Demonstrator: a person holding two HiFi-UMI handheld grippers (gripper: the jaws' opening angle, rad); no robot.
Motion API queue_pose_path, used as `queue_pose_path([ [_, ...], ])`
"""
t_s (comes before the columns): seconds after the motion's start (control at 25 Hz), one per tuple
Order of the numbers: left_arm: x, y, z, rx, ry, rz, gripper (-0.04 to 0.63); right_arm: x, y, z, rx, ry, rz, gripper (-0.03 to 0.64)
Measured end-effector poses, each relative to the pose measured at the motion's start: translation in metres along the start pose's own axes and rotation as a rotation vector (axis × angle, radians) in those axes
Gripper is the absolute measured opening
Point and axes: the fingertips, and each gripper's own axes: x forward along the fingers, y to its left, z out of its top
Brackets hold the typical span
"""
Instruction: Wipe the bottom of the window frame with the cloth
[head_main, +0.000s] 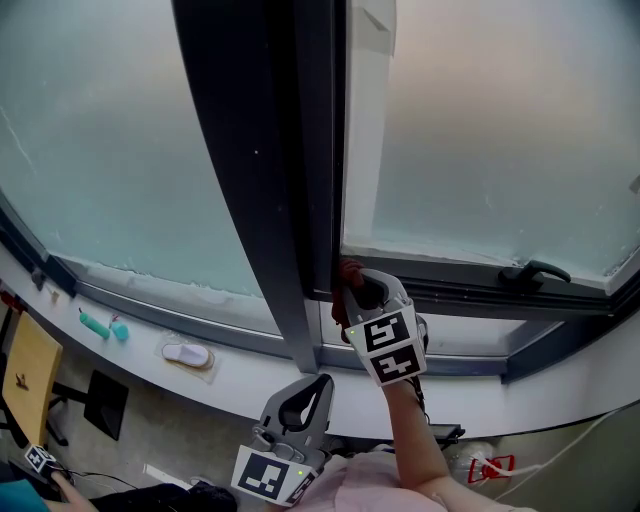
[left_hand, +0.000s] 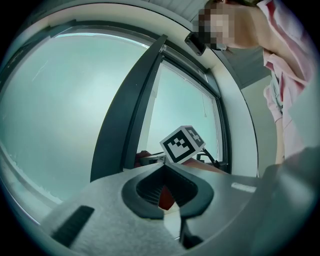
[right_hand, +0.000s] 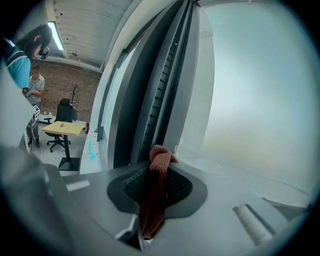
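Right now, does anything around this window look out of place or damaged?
Nothing looks broken or spilled. A ragged whitish film edges the bottom of the left pane, and small teal items lie loose on the sill. The right gripper holds the cloth bunched at the bottom of the frame.

Left gripper (head_main: 320, 382): grey shell, black pads, black-and-white square marker at its 6 o'clock end.
Right gripper (head_main: 352, 285): grey, with a marker cube (head_main: 388, 348).
Clothing: pink top (head_main: 352, 486).
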Motion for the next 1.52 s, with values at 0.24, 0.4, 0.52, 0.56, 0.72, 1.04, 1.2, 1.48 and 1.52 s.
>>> queue_pose_path([
  [0.24, 0.001, -0.003, -0.001, 0.0, 0.0, -0.01, 0.0, -0.006, -0.007, -0.003, 0.018, -0.004, -0.007, 0.061],
  [0.4, 0.002, -0.005, 0.0, -0.001, -0.002, -0.018, 0.0, -0.009, -0.01, -0.005, 0.016, -0.005, -0.018, 0.061],
  [0.52, 0.002, -0.007, 0.001, 0.001, -0.002, -0.021, 0.0, -0.012, -0.014, -0.007, 0.019, -0.001, -0.024, 0.061],
  [0.56, 0.002, -0.008, 0.001, 0.002, -0.001, -0.022, 0.0, -0.013, -0.015, -0.008, 0.022, -0.001, -0.026, 0.061],
  [0.72, 0.001, -0.012, 0.001, 0.004, -0.002, -0.03, 0.0, -0.017, -0.02, -0.011, 0.03, 0.002, -0.035, 0.061],
  [1.04, 0.001, -0.021, 0.0, 0.011, 0.002, -0.043, 0.0, -0.025, -0.03, -0.016, 0.045, 0.0, -0.052, 0.061],
  [1.2, 0.002, -0.026, -0.002, 0.013, 0.007, -0.046, 0.0, -0.03, -0.035, -0.02, 0.051, -0.003, -0.062, 0.061],
  [1.48, 0.008, -0.036, -0.001, 0.018, 0.005, -0.06, 0.0, -0.04, -0.044, -0.024, 0.063, -0.008, -0.068, 0.061],
  [1.52, 0.008, -0.038, -0.001, 0.018, 0.005, -0.061, 0.0, -0.041, -0.046, -0.025, 0.063, -0.008, -0.069, 0.061],
])
